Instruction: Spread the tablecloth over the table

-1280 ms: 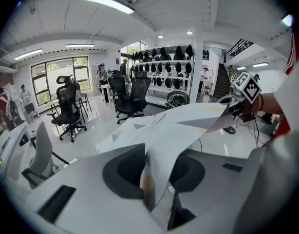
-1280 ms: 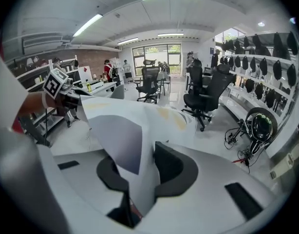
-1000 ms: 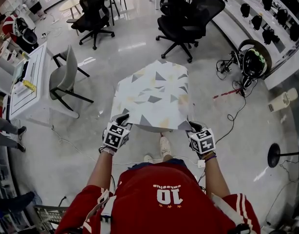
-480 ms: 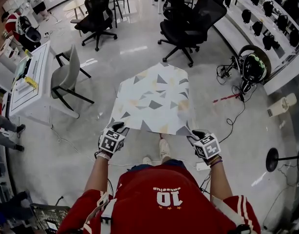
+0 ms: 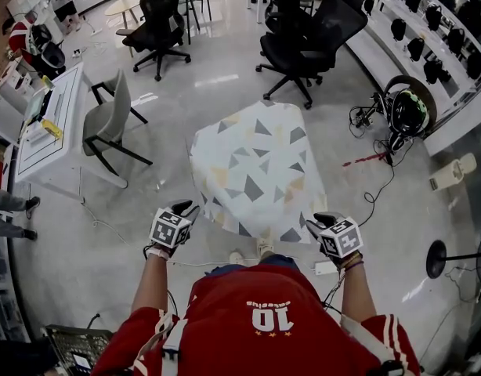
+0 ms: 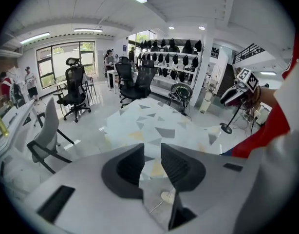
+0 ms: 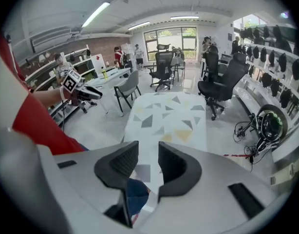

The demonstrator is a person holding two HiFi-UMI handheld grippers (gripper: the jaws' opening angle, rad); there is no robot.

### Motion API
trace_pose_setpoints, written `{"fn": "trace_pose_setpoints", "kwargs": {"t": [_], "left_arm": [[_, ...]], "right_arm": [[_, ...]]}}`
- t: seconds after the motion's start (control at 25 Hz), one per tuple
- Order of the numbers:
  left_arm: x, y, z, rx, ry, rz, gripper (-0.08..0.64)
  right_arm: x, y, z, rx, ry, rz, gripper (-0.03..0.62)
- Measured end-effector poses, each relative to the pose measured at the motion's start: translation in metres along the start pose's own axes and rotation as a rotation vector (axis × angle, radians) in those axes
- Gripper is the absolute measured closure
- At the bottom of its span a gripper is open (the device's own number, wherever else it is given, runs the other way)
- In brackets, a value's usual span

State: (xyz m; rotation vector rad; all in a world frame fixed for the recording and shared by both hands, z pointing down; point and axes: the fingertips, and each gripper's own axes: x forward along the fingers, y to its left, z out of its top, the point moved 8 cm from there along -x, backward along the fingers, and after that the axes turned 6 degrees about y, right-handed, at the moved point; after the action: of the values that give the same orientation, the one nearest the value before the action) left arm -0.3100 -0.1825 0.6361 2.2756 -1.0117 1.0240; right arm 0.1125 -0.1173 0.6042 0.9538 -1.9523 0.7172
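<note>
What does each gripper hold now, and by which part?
Nothing is held. The left gripper and right gripper are open and empty; their jaws have just been opening, the left then closing slightly. The tablecloth lies free.

Hidden entirely beneath tablecloth (image 5: 256, 171): the table. Cut off by frame edge left of tablecloth: bystander's legs (image 5: 5, 202). Cropped right of tablecloth: floor stand (image 5: 439, 258). Too small to identify beyond tablecloth: dark shelf items (image 5: 398, 28).

Black office chairs (image 5: 303, 34) stand on the floor (image 5: 428, 210), a grey chair (image 5: 107, 120) beside a white desk (image 5: 60, 124).
</note>
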Motion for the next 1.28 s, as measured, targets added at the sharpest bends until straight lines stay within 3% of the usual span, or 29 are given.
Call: {"fn": "trace_pose_setpoints", "kwargs": {"t": [0.28, 0.56, 0.96, 1.16, 1.28], "left_arm": [[0.000, 0.001, 0.021, -0.022, -0.068, -0.005, 0.449], [0.004, 0.002, 0.052, -0.064, -0.144, -0.013, 0.449], [-0.007, 0.012, 0.108, 0.003, -0.190, 0.064, 0.449], [-0.025, 0.008, 0.154, 0.023, -0.288, 0.081, 0.449], [-0.037, 0.005, 0.182, 0.004, -0.347, 0.087, 0.448]], "right_arm": [[-0.010, -0.010, 0.014, 0.031, -0.055, -0.060, 0.458], [-0.017, -0.023, 0.027, 0.061, -0.091, -0.067, 0.459], [-0.038, -0.051, 0.093, 0.049, -0.229, 0.015, 0.458], [-0.057, -0.056, 0.134, -0.021, -0.304, 0.028, 0.459], [-0.066, -0.063, 0.155, -0.007, -0.376, 0.089, 0.459]]}}
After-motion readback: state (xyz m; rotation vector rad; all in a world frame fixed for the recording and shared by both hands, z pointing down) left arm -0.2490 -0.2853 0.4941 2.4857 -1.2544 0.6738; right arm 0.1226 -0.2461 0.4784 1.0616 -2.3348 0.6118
